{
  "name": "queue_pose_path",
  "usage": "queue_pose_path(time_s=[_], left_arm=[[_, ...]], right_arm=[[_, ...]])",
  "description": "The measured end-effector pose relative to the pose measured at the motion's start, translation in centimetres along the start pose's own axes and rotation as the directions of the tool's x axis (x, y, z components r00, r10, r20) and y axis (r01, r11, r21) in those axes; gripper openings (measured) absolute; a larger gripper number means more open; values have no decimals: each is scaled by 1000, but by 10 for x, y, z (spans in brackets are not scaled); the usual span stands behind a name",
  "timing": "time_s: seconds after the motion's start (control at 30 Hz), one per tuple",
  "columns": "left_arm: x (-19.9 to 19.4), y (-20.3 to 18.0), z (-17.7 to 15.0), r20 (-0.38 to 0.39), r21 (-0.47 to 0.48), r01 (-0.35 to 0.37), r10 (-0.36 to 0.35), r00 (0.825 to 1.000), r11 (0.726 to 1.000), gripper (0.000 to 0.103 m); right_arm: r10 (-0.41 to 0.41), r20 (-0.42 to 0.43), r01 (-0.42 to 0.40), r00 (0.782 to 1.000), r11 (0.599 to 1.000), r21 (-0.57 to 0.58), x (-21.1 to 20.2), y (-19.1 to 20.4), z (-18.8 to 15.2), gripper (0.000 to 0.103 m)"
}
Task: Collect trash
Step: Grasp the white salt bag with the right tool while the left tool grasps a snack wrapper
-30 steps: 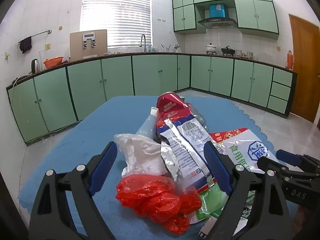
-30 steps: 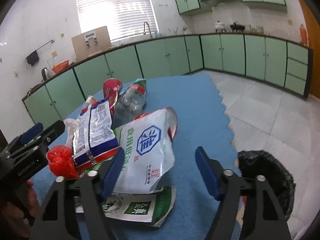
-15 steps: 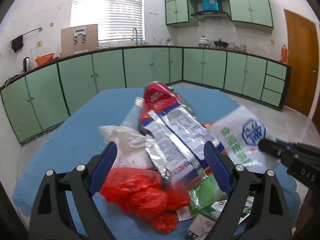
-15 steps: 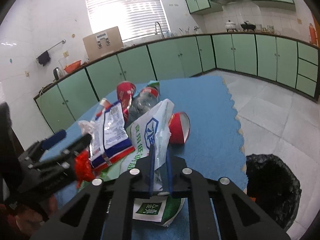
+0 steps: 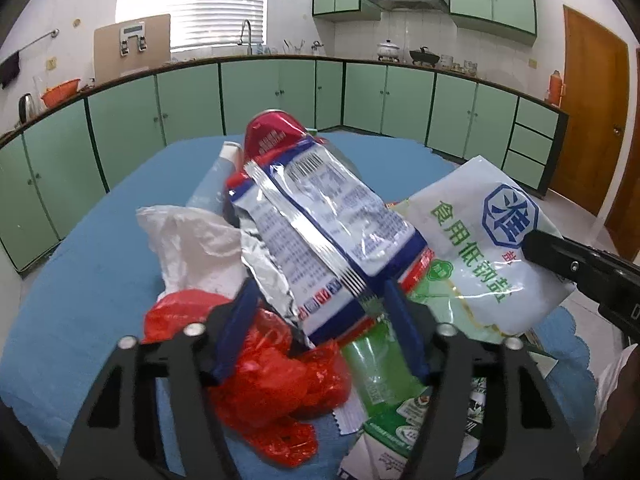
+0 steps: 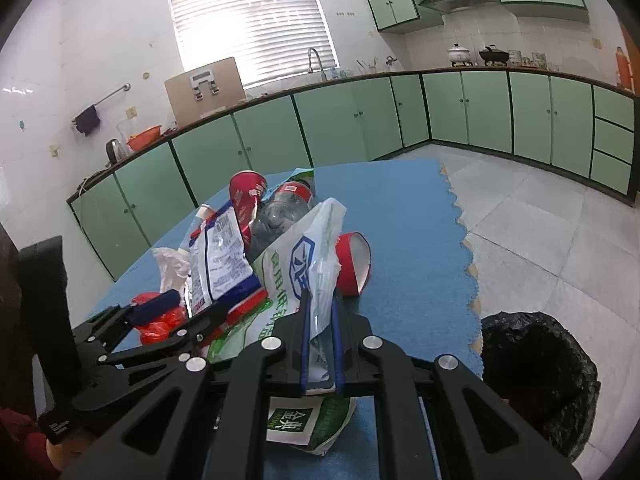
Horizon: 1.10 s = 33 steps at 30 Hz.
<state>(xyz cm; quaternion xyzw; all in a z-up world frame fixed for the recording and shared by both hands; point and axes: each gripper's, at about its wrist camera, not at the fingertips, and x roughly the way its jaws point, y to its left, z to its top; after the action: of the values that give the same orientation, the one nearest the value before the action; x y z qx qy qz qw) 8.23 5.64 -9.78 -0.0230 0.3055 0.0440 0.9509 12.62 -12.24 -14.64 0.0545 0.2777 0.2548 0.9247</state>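
A heap of trash lies on a blue mat [image 5: 80,272]. My left gripper [image 5: 320,308] is closing around the lower end of a white, blue and silver snack wrapper [image 5: 320,224], above a crumpled red plastic bag [image 5: 276,380]; its jaws are half shut and a firm hold is not clear. My right gripper [image 6: 320,308] is shut on a white salt bag with green print [image 6: 308,260] and holds it lifted; the bag also shows in the left wrist view [image 5: 488,240]. A white crumpled bag [image 5: 192,240], a red can [image 6: 246,196] and a clear bottle [image 6: 280,216] lie in the heap.
A bin lined with a black bag [image 6: 536,376] stands on the tiled floor right of the mat. A red paper cup [image 6: 354,264] lies on its side. A green and white package [image 6: 304,420] lies under my right gripper. Green cabinets [image 6: 400,116] line the walls.
My right gripper shut on the white salt bag and lifted it. My left gripper moved forward over the heap and its jaws narrowed around the snack wrapper.
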Motion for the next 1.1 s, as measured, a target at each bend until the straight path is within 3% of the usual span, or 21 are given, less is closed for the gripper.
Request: queue_pose_path(time_s=[0.03,0.2,0.23,0.47,0.53,0.6,0.63,0.67,1.0,1.1], left_arm=[[2,-1,0,-4,2,6,-6,1000,1000,46],[3,-1,-2,-1,-1,7,-7,1000,1000,23],[2,0,-1,3,-8,8,-8,1000,1000,0],[-8,7,5,30,-27,18,-18,999,999,0],[-9,9,8,25,-29,5,-5,1000,1000,4],[-7,13,12,16,-47,-3,3,1000,999,34],[-7,16,13,15,-59,-19,20,1000,998,67],[-7,18,14,28,-68,-43,45,999,997,74],[24,35,33,-23,-90,-47,45,999,995,74],[30,38,34,-40,-115,-33,29,999,993,57]], right_arm=[[-2,-2,2,1000,1000,1,1,0,0,10],[-8,0,8,1000,1000,0,1,0,1,10],[-7,0,7,1000,1000,1,0,-1,1,10],[-15,10,15,1000,1000,-18,-4,2,2,10],[-19,10,19,1000,1000,-20,-4,1,2,10],[-23,8,23,1000,1000,-20,-4,0,2,10],[-24,7,24,1000,1000,-19,-3,0,1,10],[-24,6,25,1000,1000,-19,-3,0,1,10],[-35,-1,35,999,999,-32,0,0,2,10],[-37,-5,37,999,999,-36,2,-1,2,10]])
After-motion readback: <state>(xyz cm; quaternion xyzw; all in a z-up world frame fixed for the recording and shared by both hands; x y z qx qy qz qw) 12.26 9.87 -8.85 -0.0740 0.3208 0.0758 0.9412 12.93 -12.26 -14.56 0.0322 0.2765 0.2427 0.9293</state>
